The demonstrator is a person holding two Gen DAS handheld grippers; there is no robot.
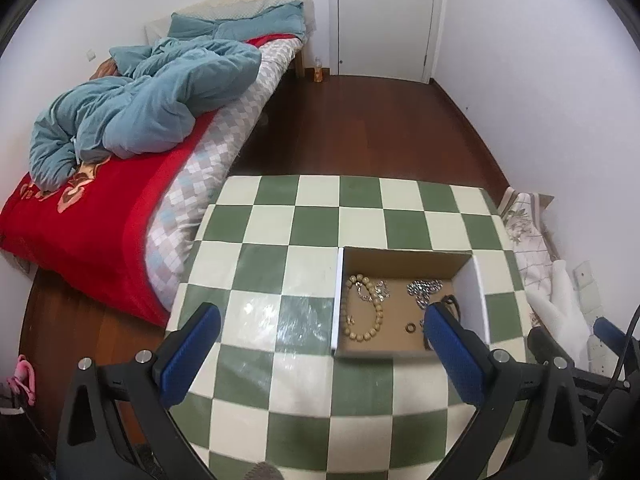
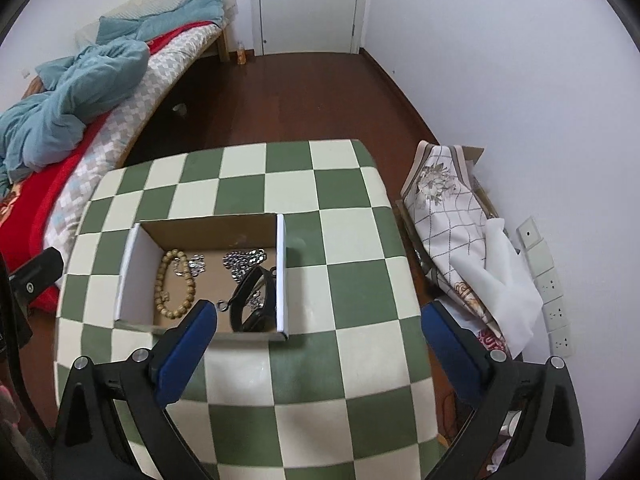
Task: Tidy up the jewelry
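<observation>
An open cardboard box point(image 1: 408, 258) point(image 2: 208, 230) sits on the green-and-white checkered table point(image 1: 280, 240) point(image 2: 340, 240). Inside lie a wooden bead bracelet point(image 1: 365, 308) point(image 2: 176, 284), a small silver piece point(image 1: 380, 290) point(image 2: 196, 264), a silver chain point(image 1: 424, 290) point(image 2: 244, 262), a small ring point(image 1: 409, 327) point(image 2: 222, 305) and a black band point(image 2: 256, 300). My left gripper point(image 1: 320, 320) is open and empty, above the table just left of the box. My right gripper point(image 2: 318, 312) is open and empty, in front of the box's right side.
A bed with a red cover and blue quilt point(image 1: 140, 100) point(image 2: 72, 92) stands to the left. Folded patterned cloth point(image 2: 452, 216) point(image 1: 528, 232) lies on the floor right of the table, by wall sockets point(image 2: 548, 284). A door point(image 1: 384, 16) is at the back.
</observation>
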